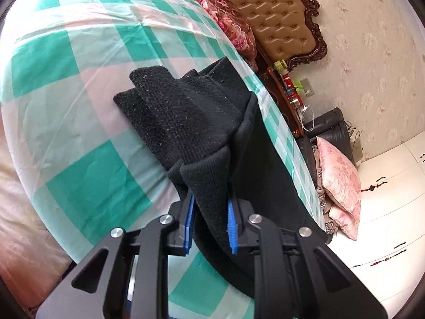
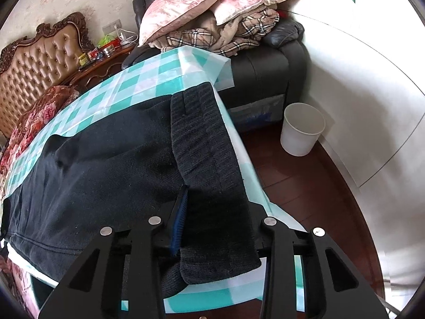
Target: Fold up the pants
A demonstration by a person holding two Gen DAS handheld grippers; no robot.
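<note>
On checked sheet [image 1: 79, 186], one black pants [image 1: 191, 122], two tools: left tool [image 1: 211, 220], right tool [image 2: 212, 228].

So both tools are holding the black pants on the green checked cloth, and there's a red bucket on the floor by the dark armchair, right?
One detail is off: the bucket is white, not red, as the right wrist view shows. The rest holds: the left tool and the right tool each hold the black pants on the green checked cloth, and the bucket stands on the floor by the dark armchair.

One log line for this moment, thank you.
task: fold pants | left claw: shut on pants | right claw: shut on pants | surface: checkered cloth
</note>
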